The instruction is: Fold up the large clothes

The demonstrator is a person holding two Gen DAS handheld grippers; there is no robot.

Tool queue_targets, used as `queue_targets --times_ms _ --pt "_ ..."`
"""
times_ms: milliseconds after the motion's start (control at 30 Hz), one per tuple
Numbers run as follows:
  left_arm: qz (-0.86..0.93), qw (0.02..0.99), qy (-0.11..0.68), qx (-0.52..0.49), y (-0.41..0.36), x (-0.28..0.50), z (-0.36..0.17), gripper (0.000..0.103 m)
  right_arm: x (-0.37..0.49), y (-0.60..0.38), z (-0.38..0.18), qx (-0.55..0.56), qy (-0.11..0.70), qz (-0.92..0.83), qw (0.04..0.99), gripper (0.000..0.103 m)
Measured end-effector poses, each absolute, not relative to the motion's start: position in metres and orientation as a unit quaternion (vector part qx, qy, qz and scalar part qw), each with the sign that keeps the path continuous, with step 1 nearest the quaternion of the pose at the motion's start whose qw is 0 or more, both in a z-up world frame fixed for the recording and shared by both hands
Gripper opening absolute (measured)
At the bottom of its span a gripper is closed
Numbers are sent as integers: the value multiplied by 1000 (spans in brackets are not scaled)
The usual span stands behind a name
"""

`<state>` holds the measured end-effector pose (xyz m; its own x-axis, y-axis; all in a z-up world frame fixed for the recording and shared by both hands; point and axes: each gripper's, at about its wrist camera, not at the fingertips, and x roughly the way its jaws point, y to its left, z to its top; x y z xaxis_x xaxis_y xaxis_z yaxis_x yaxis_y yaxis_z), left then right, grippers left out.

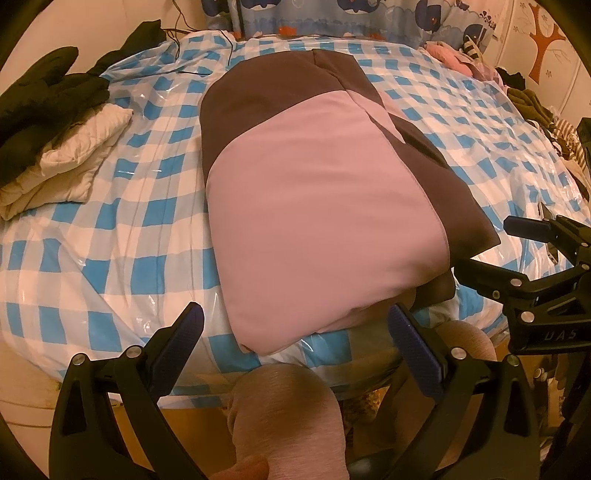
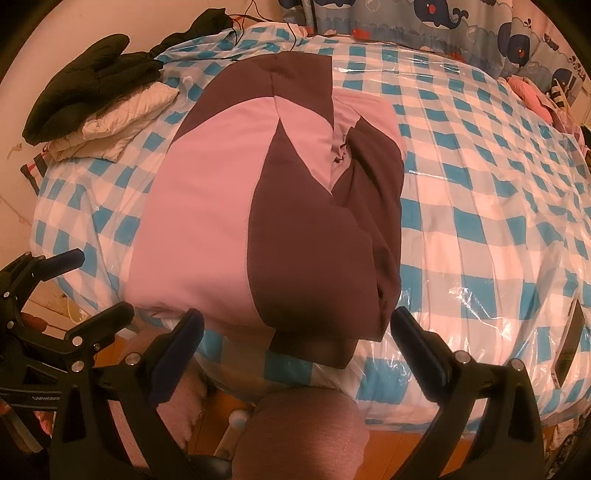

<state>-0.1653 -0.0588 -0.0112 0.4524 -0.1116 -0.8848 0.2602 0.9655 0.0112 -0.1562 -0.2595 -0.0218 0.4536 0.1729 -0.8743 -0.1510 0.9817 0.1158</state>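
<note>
A pink and dark brown padded jacket [image 1: 317, 206] lies folded into a thick oblong bundle on the bed [image 1: 110, 236], its near end at the bed's front edge. The bed wears a blue and white checked cover under a sheet of clear plastic film. In the left wrist view the pink panel faces up, with brown showing along the far end and the right side; in the right wrist view the brown panel runs down the middle and right of the bundle, pink on the left.

The left tongs [image 1: 295, 334] hang just in front of the jacket's near end, spread wide, blue pads facing each other, with nothing between them. The right tongs [image 2: 297, 338] are likewise spread wide and empty, poised at the near brown corner of the bundle without touching it. Each pair shows at the edge of the other's view, side by side and near one another.

At the far left of the bed sits a stack of folded clothes: a cream quilted garment [image 1: 66, 162] with a black padded garment [image 1: 48, 99] on top. A whale-print cloth [image 2: 443, 26] runs along the head of the bed, and a dark flat phone-like object [image 2: 569, 347] lies on the plastic near the right edge. The person's knees in pink fabric [image 2: 303, 432] show below the bed edge.
</note>
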Motion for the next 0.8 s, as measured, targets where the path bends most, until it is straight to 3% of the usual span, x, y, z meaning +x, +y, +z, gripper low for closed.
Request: queue_targets --times_ms 800 --pt "-69 862 492 106 -52 -162 -7 96 -157 -258 -28 8 515 98 851 97"
